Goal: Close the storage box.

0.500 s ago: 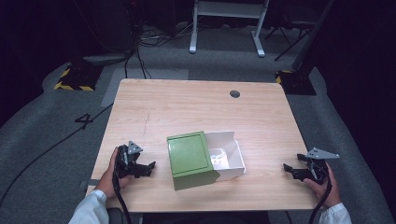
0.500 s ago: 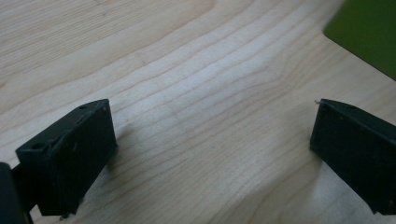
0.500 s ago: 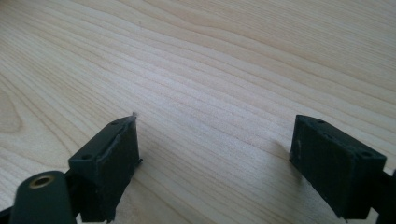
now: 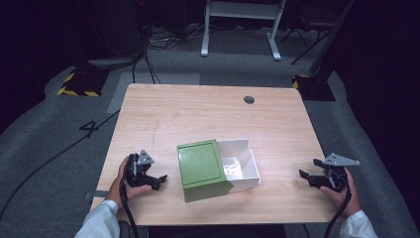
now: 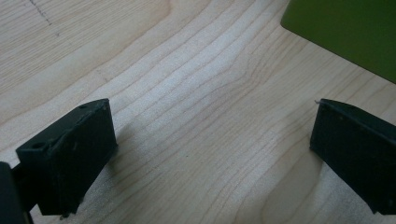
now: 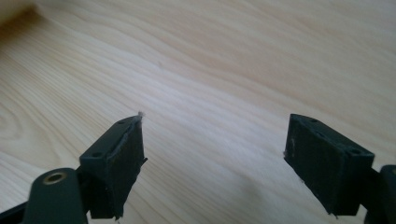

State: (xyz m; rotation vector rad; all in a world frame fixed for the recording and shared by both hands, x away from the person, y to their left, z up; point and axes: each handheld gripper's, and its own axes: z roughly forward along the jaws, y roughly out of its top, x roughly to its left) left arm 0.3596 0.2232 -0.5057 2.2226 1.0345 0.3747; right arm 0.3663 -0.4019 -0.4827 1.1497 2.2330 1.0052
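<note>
green box lid lying skewed over the left part of an open white box near the front middle of the desk, covering only part of it, with something pale and crumpled inside, too small to identify. left claw resting low on the desk just left of the lid, jaws spread wide and empty; in the left gripper view only bare wood grain between them, the green lid's edge off at the upper right. right claw well apart from the box at the desk's right edge, likewise wide open and holding nothing, bare wood between the jaws in the right gripper view. likely risks from here: a one-sided nudge from the left claw sliding the whole light box rightward instead of seating or lifting the lid, since nothing braces the white wall on the far side; a pinch on the lid's thin rim slipping or crushing the card; a lid tipped up at one corner catching the box wall and dragging it along; a low approach scraping the jaw tips on the wood. right claw far enough off to arrive late as a brace.
</note>
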